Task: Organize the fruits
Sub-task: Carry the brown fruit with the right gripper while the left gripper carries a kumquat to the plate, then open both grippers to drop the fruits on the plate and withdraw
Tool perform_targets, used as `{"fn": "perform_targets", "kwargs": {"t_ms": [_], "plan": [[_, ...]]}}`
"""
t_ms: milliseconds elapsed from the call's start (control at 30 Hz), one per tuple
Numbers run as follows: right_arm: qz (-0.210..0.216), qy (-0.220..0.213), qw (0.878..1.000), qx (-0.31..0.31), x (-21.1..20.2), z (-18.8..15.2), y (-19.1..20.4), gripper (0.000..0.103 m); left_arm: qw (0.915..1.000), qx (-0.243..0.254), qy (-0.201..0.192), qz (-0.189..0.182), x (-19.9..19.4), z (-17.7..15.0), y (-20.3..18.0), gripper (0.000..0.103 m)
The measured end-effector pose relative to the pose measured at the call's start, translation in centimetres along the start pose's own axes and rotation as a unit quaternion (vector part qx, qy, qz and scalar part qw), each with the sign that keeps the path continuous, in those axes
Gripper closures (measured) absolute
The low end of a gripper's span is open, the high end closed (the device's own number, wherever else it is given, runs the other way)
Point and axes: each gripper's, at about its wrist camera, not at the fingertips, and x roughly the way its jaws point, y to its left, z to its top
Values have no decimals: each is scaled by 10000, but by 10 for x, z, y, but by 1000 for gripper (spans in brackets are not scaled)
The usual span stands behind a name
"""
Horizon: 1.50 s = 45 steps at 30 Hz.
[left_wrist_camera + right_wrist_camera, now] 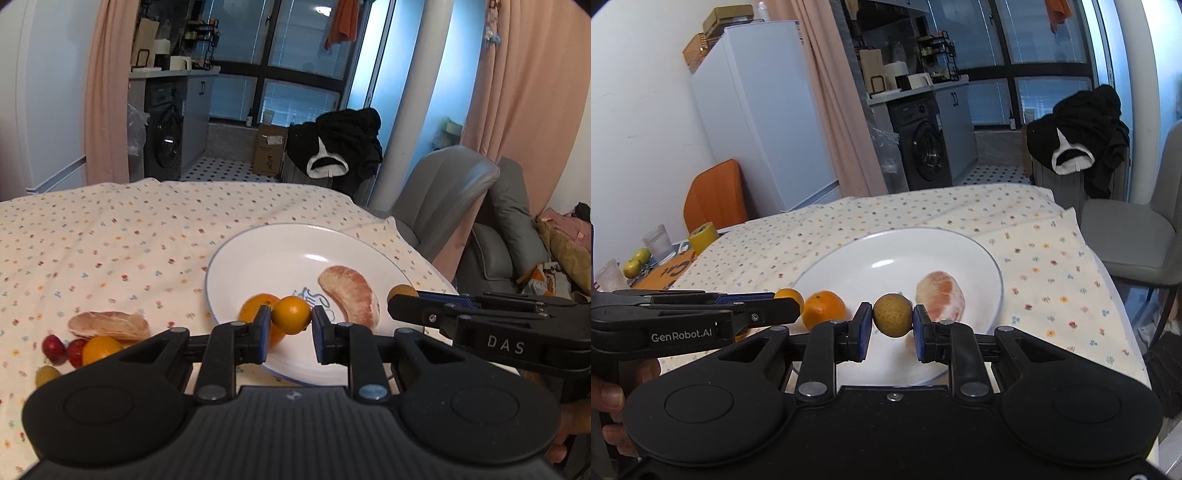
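Observation:
My left gripper (pixel 290 320) is shut on a small orange (pixel 291 312), held just above the near part of the white plate (pixel 280 243). A larger orange (pixel 255 308) and a peeled pomelo segment (pixel 351 295) lie on the plate. My right gripper (pixel 891 320) is shut on a brownish-yellow round fruit (pixel 892 314) over the plate's (pixel 905 254) near rim. Left of the plate, on the cloth, lie another pomelo segment (pixel 109 325), two red fruits (pixel 55 348), an orange (pixel 99 349) and a greenish fruit (pixel 46 374).
A floral tablecloth (pixel 110 240) covers the table. A grey chair (pixel 447 192) stands past its right edge. At the table's far left stand a glass (pixel 659 242), a yellow tape roll (pixel 701 236) and green fruits (pixel 637 260). A hand (pixel 613 398) holds the left gripper.

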Motion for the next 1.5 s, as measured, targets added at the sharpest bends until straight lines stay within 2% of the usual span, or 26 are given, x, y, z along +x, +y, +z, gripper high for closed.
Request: {"fn": "perform_targets", "kwargs": {"t_ms": [333, 667, 867, 967, 1133, 1200, 1300, 1400, 1500], "plan": [[39, 91, 9999, 20, 2, -6, 0, 78, 10000, -3, 10, 67, 0, 0, 1, 78], [98, 70, 9999, -99, -3, -5, 14, 78, 9995, -143, -87, 272, -21, -3, 13, 73], [113, 37, 9998, -149, -7, -4, 23, 76, 9986, -255, -194, 409, -37, -5, 25, 61], [148, 44, 9997, -169, -8, -4, 29, 75, 9981, -323, -231, 481, -44, -6, 31, 52], [205, 37, 9996, -195, -8, -5, 40, 66, 9963, -451, -305, 666, -56, -9, 43, 31], [236, 48, 9995, -207, -8, -6, 44, 61, 9954, -496, -308, 765, -60, -11, 48, 26], [263, 26, 9994, -231, -9, -7, 51, 49, 9942, -559, -307, 863, -66, -13, 55, 23], [313, 34, 9991, -275, -9, -7, 58, 44, 9930, -604, -331, 964, -73, -16, 61, 20], [344, 11, 9989, -331, -9, -7, 67, 32, 9918, -667, -338, 1041, -79, -18, 68, 19]]}}
